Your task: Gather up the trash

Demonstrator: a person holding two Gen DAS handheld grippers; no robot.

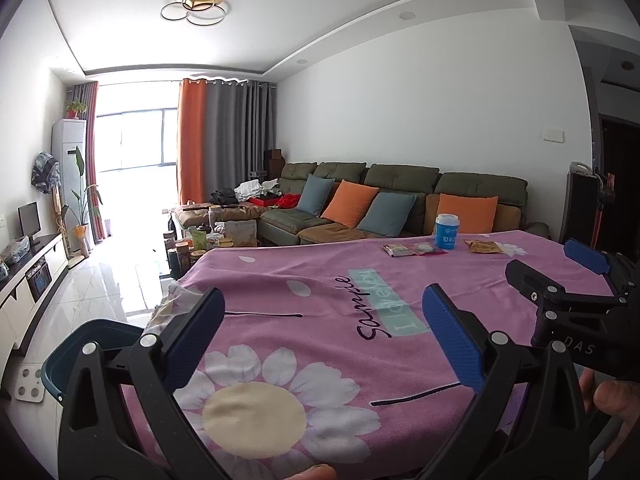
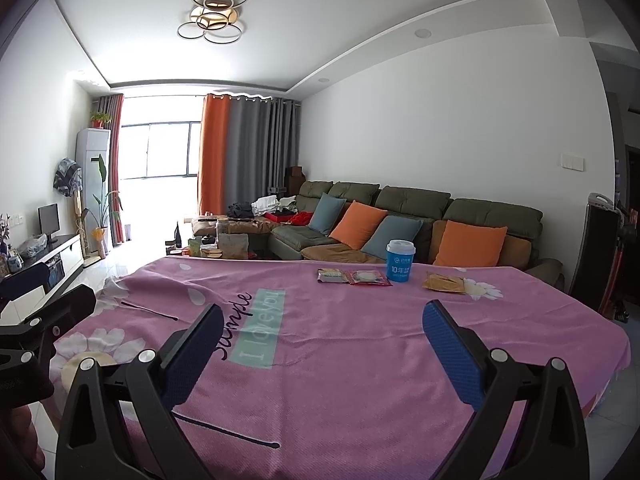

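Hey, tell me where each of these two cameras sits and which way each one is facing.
Left wrist: on the left gripper, low over the pink tablecloth, facing the sofa; the right gripper and a hand show.
Right wrist: on the right gripper, facing likewise; the left gripper shows at left.
Shared: blue cup, three wrappers.

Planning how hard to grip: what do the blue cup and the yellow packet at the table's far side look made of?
Blue cup: probably paper or thin plastic, matte printed wall, pale lid; it stands upright. Yellow packet: seemingly thin plastic or foil film, slightly shiny and wrinkled, lying flat on the pink tablecloth.
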